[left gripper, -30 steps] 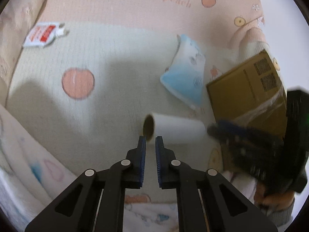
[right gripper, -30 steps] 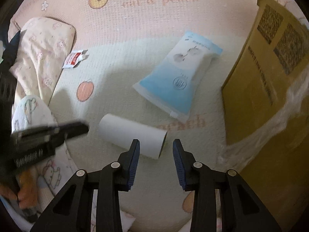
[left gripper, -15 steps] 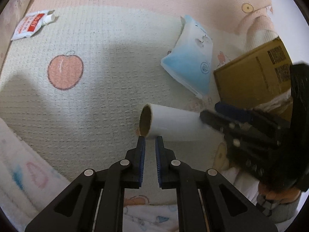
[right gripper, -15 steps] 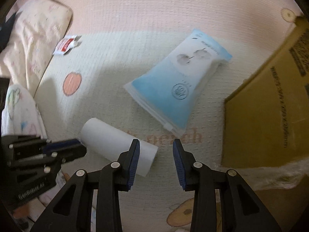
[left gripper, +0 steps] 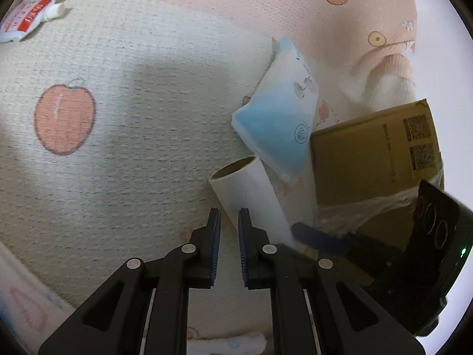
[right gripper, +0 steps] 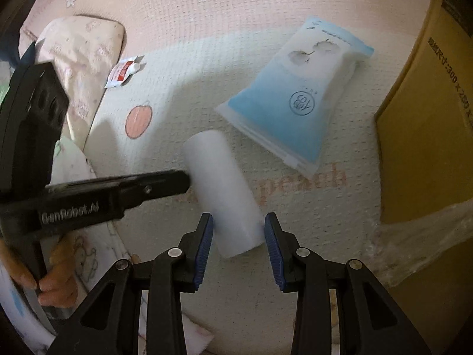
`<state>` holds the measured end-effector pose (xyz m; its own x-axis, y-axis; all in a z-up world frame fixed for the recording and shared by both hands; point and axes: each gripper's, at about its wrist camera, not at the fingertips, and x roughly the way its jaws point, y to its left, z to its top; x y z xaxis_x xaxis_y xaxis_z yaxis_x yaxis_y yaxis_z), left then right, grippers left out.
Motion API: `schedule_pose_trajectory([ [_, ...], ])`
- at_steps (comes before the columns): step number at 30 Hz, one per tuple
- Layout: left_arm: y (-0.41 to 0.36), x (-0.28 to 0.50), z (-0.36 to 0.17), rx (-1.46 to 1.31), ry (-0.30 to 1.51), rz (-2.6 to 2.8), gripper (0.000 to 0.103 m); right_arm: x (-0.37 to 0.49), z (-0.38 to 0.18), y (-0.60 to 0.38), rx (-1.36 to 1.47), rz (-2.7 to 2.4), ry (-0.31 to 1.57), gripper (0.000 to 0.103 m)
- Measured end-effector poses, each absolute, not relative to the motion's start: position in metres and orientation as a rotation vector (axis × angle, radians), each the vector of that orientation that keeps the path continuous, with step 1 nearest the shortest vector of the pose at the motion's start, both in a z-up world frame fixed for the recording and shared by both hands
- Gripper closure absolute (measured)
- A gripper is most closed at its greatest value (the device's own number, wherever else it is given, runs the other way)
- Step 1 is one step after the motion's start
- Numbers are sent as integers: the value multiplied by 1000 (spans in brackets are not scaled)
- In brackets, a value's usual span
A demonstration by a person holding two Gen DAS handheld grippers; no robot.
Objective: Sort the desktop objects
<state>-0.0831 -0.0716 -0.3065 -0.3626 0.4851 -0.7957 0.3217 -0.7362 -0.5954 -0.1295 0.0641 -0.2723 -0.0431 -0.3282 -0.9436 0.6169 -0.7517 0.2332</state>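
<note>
Step in hand: I judge it to be picking up the white paper roll with a brown cardboard core (right gripper: 224,195) to sort it; it lies on its side on the peach-print woven bed mat (left gripper: 133,148), just beside the blue-and-white plastic pouch (right gripper: 295,112).
Right claw (right gripper: 238,248): my jaws stand moderately apart, straddling the near end of the roll; I see a sliver of gap at each pad, so nothing is gripped yet.
Left claw (left gripper: 229,245): narrow but opening, with only mat between the jaws; the roll sits just ahead and to the right of its tips.
How to do it well: I would lower the right claw so the pads meet the roll's widest part, then close gently, since a hollow tube can crush or squirt out. The left tip at the roll's side should steady it against rolling.
Only the left view shows: the roll's open cardboard end.
Only the right view shows: the left claw's tip against the roll's flank, my hand (right gripper: 50,284) on its handle, and a patterned cushion (right gripper: 79,47).
Both views: the brown cardboard box (left gripper: 372,153) and a small red-and-white sachet (right gripper: 122,71), well apart from the roll.
</note>
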Motion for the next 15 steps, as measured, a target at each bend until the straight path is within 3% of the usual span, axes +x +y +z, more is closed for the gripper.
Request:
schedule_pose_trajectory([
  [8, -84, -82, -324, -1633, -1358, 2151, 70, -126, -279, 56, 1581, -1875, 359, 65],
  [15, -74, -81, -327, -1571, -1407, 2107, 60, -116, -303, 49, 1582, -1886, 337, 62],
])
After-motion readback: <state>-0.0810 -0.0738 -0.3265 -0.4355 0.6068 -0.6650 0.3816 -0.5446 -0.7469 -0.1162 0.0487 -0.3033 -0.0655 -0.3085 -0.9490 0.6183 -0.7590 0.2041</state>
